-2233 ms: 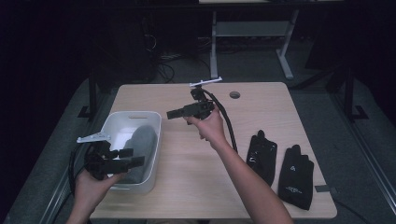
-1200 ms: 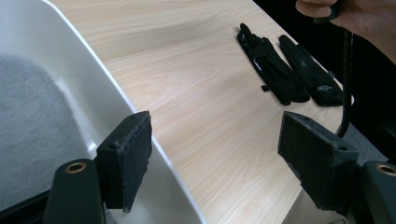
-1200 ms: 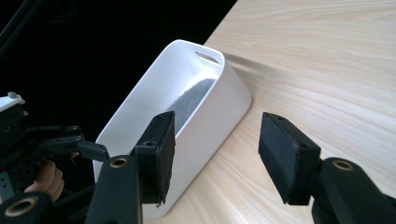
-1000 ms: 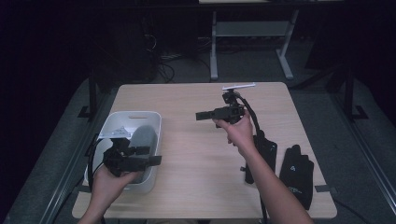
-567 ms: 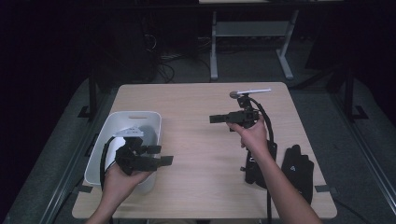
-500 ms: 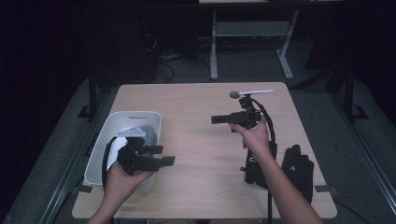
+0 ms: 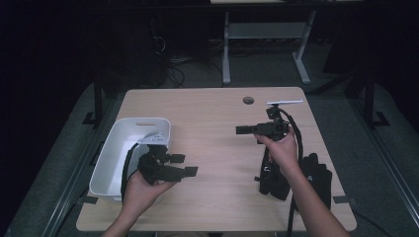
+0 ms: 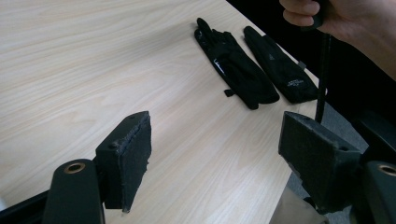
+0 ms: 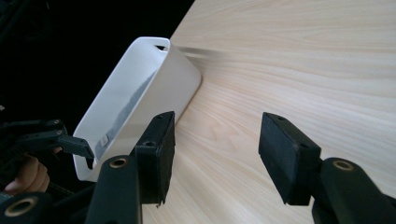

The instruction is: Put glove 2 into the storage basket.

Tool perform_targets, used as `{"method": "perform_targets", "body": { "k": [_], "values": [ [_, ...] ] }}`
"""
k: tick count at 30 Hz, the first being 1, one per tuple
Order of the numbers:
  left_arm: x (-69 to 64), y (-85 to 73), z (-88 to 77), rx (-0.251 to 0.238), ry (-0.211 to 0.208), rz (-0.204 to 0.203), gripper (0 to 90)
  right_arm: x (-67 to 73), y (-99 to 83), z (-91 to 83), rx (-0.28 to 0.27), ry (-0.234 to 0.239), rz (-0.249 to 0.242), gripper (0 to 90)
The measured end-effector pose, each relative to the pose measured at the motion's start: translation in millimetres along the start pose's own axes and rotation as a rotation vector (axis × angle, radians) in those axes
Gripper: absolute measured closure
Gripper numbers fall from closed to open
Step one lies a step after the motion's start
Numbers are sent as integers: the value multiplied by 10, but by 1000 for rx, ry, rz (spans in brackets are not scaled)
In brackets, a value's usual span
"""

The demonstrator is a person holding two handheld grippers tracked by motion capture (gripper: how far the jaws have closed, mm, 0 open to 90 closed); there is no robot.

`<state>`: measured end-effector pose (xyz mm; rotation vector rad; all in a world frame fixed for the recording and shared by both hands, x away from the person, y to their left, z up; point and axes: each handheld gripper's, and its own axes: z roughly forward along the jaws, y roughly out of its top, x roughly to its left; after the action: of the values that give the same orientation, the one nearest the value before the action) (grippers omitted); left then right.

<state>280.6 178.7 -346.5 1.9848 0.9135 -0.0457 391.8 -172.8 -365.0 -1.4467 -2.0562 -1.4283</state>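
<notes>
While over table [image 7: 217, 113], both hand-held grippers gape wide, empty; gloves [image 8: 252, 70] near right.

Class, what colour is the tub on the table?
White; the tub shows best in the right gripper view.

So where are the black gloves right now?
The two black gloves lie side by side near the table's right edge in the high view, partly under the person's right forearm and far across the pale wooden table from the white plastic bin.
</notes>
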Motion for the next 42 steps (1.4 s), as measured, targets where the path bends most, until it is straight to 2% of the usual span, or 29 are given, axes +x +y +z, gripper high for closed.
{"method": "perform_targets", "body": {
  "k": [14,20,29,42],
  "values": [
    [-104,63,224,24,-29,33,254,-179,-178,-259,-5,-31,26,449],
    [-158,80,341,45,-36,40,248,-269,-276,-382,-19,-27,44,449],
    [-253,99,504,59,-55,46,245,-372,-414,-564,-29,-51,61,449],
    [-385,121,734,78,-78,76,233,-532,-626,-770,-42,-83,85,449]
  ]
}}
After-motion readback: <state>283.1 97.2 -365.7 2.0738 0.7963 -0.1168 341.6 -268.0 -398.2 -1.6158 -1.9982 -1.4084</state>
